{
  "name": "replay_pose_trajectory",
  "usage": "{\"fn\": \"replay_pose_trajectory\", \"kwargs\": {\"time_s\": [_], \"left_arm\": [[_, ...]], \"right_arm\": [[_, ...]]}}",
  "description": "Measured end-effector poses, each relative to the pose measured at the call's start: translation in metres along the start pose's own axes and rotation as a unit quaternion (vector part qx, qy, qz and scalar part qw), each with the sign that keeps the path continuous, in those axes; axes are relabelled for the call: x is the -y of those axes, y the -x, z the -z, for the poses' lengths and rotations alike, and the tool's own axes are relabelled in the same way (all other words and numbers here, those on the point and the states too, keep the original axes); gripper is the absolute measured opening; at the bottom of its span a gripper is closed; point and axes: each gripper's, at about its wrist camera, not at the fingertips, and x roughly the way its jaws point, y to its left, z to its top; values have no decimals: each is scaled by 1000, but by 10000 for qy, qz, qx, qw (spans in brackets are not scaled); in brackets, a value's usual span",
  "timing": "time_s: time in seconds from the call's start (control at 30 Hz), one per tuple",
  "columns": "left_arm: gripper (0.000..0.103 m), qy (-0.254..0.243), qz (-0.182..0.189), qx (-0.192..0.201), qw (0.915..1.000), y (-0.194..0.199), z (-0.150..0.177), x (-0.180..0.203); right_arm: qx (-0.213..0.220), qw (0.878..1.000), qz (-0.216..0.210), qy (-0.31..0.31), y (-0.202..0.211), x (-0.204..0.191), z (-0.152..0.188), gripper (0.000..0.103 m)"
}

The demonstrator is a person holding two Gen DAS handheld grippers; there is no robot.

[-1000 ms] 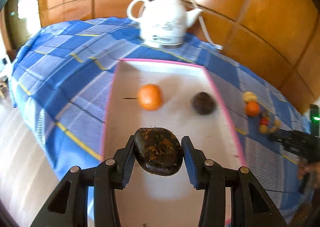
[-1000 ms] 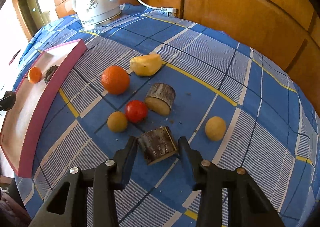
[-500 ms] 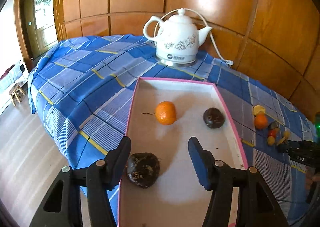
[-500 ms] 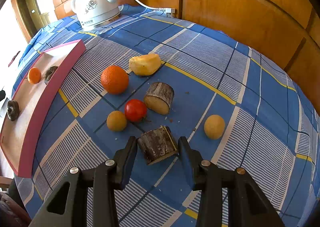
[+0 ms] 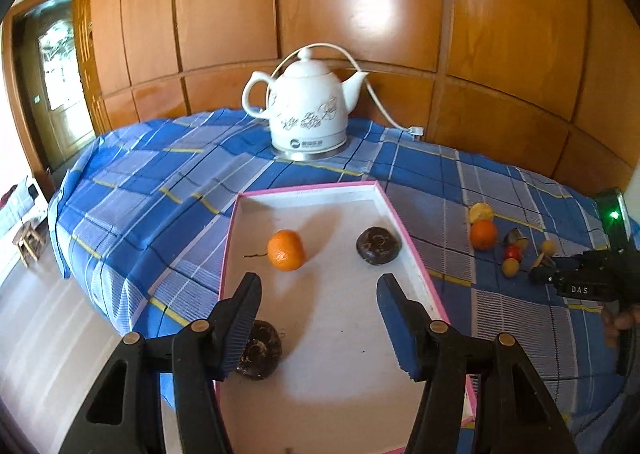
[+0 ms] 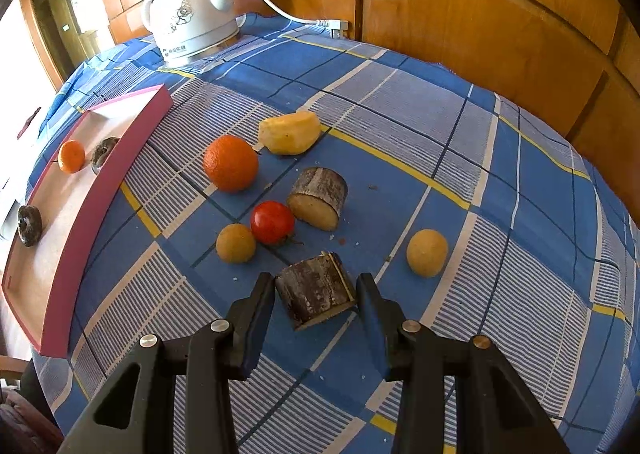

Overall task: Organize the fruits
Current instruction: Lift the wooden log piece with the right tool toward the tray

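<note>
The blue checked tabletop (image 6: 440,125) carries a white kettle (image 5: 306,109) at its far edge and a pink-rimmed tray (image 5: 412,250) toward the left edge. In the tray: a small orange (image 5: 285,250), a dark round fruit (image 5: 378,246) by the right wall, another dark fruit (image 5: 260,350) at the left wall. The left tongs (image 5: 318,318) hang released above it, jaws having just spread, nothing between them. The right tongs (image 6: 316,306) straddle a bark-covered chunk (image 6: 316,294) (whether the pads press, I cannot tell), near a tomato (image 6: 272,221).
</note>
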Motion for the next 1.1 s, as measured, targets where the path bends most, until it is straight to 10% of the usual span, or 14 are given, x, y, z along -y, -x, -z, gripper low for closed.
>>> {"fn": "replay_pose_trajectory", "kwargs": {"time_s": [1.1], "left_arm": [[62,-282,71,756,9967,42,-8,7]], "right_arm": [[532,9887,-1347,387,46,-86,-22,43]]}}
